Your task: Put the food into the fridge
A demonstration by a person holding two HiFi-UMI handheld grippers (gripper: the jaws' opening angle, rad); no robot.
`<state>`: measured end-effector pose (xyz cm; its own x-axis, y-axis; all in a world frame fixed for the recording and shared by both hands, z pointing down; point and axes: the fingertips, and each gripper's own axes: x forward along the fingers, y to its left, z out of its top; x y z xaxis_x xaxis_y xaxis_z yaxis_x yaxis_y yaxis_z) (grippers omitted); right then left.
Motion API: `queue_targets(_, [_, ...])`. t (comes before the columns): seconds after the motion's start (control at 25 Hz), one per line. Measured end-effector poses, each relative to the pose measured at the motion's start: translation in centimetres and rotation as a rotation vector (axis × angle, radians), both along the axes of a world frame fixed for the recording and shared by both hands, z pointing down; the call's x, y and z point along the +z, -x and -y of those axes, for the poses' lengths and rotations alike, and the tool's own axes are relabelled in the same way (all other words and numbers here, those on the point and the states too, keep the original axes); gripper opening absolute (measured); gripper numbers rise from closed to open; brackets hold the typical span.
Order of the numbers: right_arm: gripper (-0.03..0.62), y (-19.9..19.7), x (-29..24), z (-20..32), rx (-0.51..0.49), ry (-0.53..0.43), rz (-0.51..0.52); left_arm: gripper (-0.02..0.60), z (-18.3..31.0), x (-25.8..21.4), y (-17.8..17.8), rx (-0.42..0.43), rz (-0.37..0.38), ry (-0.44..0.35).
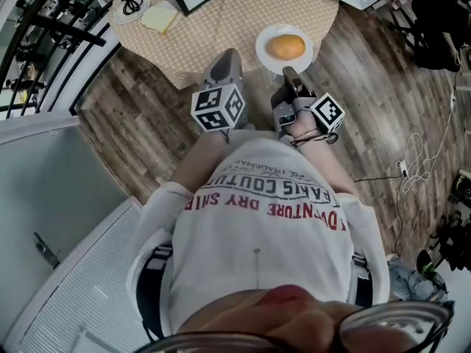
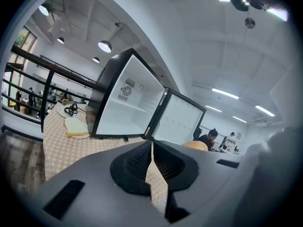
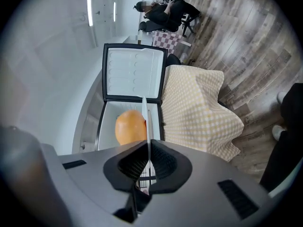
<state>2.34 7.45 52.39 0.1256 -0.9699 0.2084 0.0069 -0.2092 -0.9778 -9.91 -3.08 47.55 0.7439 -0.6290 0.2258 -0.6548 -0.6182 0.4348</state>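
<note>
We are pinching the plate with 1 orange on it in our right gripper. Our left gripper is closed on nothing. The fridge is standing open, looking empty; the bread is waiting too.

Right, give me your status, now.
Left gripper shut, empty. Right gripper shut on plate rim; round orange food on it. Fridge open, nothing seen blocking.

Round orange food sits centred on a white plate at the checked surface edge. Bread slice lies flat beside the fridge, door wide open
</note>
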Motion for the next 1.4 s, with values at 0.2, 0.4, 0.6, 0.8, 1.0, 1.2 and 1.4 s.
queue_targets(0.2, [0.031, -1.1, 1.2, 4.9, -0.069, 0.017, 0.013, 0.034, 3.8, 1.3, -0.6, -0.064, 0.022, 0.016])
queue_targets(0.4, [0.031, -3.3, 1.5, 9.8, -0.159, 0.007, 0.03, 0.034, 7.3, 1.6, -2.3, -0.148, 0.042, 0.004])
queue_targets(0.6, [0.031, -6.7, 1.1, 16.5, -0.293, -0.014, 0.048, 0.034, 11.4, 1.2, -4.8, -0.269, 0.072, -0.011])
queue_targets(0.8, [0.031, -10.2, 0.4, 21.5, -0.426, -0.01, 0.05, 0.034, 14.5, 0.3, -7.7, -0.391, 0.081, -0.012])
queue_targets(1.0, [0.031, -12.5, 0.0, 25.8, -0.567, -0.006, 0.055, 0.034, 16.5, -0.1, -8.9, -0.538, 0.092, -0.019])
queue_targets(1.2, [0.031, -13.8, -0.9, 28.2, -0.644, -0.024, 0.07, 0.034, 17.6, -0.3, -10.1, -0.612, 0.107, -0.025])
queue_targets(1.4, [0.031, -14.2, -1.3, 29.8, -0.672, -0.028, 0.078, 0.034, 18.4, -1.0, -11.1, -0.611, 0.139, -0.052])
